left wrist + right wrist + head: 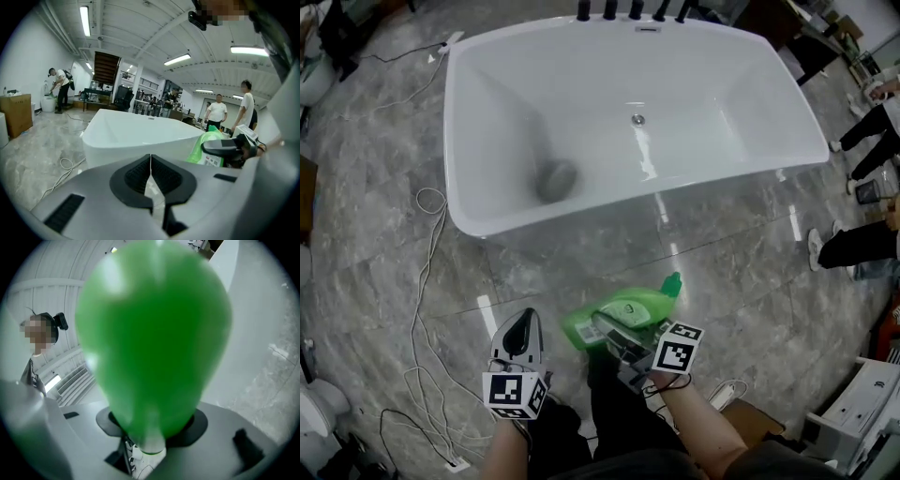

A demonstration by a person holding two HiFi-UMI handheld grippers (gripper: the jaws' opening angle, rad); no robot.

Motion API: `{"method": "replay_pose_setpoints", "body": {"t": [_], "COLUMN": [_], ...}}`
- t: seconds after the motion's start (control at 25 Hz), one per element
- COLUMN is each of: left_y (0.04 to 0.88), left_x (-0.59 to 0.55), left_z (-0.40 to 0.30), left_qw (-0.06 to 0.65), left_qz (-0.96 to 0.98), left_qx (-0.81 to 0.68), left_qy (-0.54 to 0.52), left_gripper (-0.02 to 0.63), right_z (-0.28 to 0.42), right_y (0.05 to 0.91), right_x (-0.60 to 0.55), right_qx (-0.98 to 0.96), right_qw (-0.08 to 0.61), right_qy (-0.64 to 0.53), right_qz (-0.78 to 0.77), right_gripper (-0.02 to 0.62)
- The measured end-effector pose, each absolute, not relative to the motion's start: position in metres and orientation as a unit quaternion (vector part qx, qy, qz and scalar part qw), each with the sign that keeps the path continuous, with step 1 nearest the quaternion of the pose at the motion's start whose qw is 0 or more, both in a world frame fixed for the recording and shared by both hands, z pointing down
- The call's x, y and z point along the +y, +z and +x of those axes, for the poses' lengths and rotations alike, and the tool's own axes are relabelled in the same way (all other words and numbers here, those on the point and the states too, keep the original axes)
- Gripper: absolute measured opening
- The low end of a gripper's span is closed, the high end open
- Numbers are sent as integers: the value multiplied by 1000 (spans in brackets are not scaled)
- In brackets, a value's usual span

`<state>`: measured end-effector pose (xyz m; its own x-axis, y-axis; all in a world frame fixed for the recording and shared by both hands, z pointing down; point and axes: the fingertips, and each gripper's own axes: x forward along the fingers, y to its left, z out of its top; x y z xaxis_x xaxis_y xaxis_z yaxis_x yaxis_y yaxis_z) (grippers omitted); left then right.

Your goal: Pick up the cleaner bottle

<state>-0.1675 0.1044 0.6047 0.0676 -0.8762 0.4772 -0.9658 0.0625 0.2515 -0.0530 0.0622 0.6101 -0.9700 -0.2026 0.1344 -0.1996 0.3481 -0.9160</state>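
Note:
A green cleaner bottle point(623, 314) with a white label lies tilted in my right gripper point(614, 339), which is shut on it above the floor in front of the white bathtub point(487, 220). Seen from the right gripper view, the bottle point(154, 333) fills the frame, its body wedged between the dark pads point(199, 425). My left gripper point(520, 337) hangs to the left of the bottle, shut with nothing in it. In the left gripper view its jaws point(150, 180) meet, and the bottle point(206, 147) shows at the right.
A grey round object point(555, 180) lies inside the tub. Black taps point(633, 9) line its far rim. White cables point(427, 309) trail over the marble floor at the left. Several people's legs point(862, 234) are at the right, beside a white cabinet point(862, 412).

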Motion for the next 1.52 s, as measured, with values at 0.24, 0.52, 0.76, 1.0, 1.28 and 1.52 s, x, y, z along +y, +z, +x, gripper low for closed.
{"method": "replay_pose_setpoints", "body": {"t": [0.24,0.52,0.76,1.0,1.28,1.52], "left_y": [562,517,476,430,412,373], "left_x": [104,159,212,238,270,299], "left_z": [-183,-223,-246,-257,-237,-203], "left_qw": [251,223,192,183,199,176], "left_qz": [707,752,793,813,830,847], "left_qx": [-657,-615,-571,-548,-517,-499], "left_qy": [80,81,91,64,72,56], "left_gripper": [15,15,15,15,15,15], "right_z": [-67,-112,-135,-134,-93,-69], "right_y": [566,511,483,434,392,369], "right_x": [78,137,189,216,276,311], "right_qx": [829,801,806,793,785,787], "right_qw": [14,74,79,114,115,138], "right_qy": [-540,-568,-546,-533,-514,-499], "right_qz": [-144,-174,-213,-273,-326,-336], "right_gripper": [199,199,200,199,199,199]}}
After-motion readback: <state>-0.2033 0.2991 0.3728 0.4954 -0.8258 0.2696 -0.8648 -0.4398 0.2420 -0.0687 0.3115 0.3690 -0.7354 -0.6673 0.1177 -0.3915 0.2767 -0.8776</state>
